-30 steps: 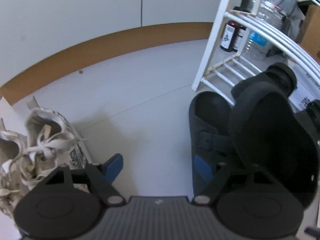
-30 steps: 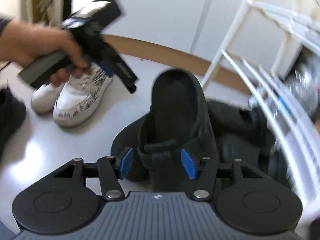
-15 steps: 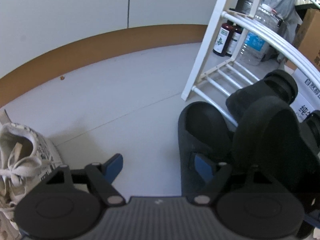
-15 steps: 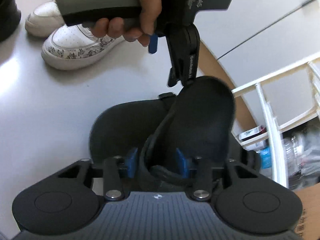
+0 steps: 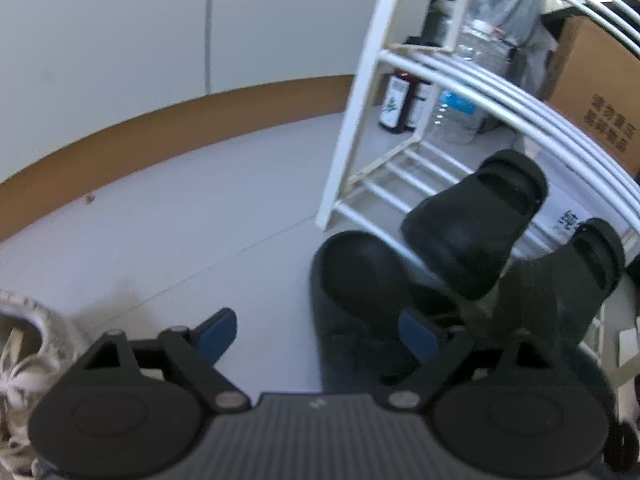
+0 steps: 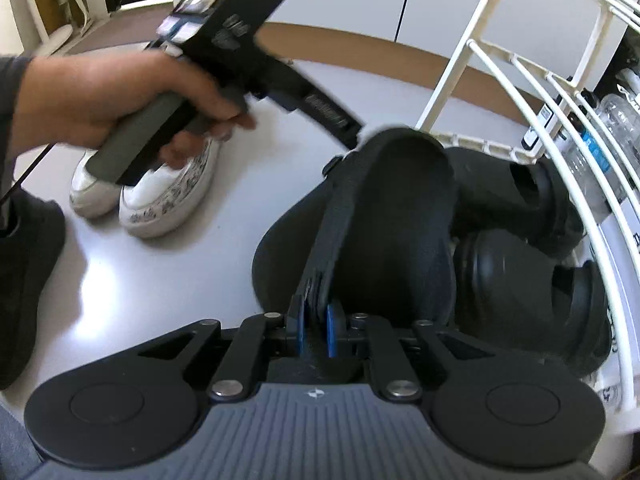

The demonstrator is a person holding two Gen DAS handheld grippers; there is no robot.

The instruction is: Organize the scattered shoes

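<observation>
1. My right claw [image 6: 314, 330] is pinched nearly closed on the strap of a black sandal [image 6: 396, 216]. The blue pads grip the strap, and the sandal tips up on edge with its footbed facing the camera.
2. My left claw [image 5: 316, 330] stands wide open with nothing between its pads. It hangs low over the floor [image 5: 180, 220], and its right pad is just in front of a second black sandal [image 5: 360, 280] lying flat there.
3. From the right wrist, my left hand [image 6: 120, 96] holds its tool above a pair of white sneakers [image 6: 160, 196], which sit side by side on the floor.
4. Two black clogs [image 6: 532, 264] rest against the lowest rungs of the white shoe rack [image 6: 520, 68], right beside the sandal I hold. A dark shoe [image 6: 28, 280] lies at the far left edge.
5. I judge the step in hand to be handling the strapped sandal, either lifting it from the floor or setting it down by its mate. The pictures fit both.
6. A strap grip lets the sole swing, so whichever way this goes calls for slow wrist motion and care to keep clear of the rack rungs and the clogs.
</observation>
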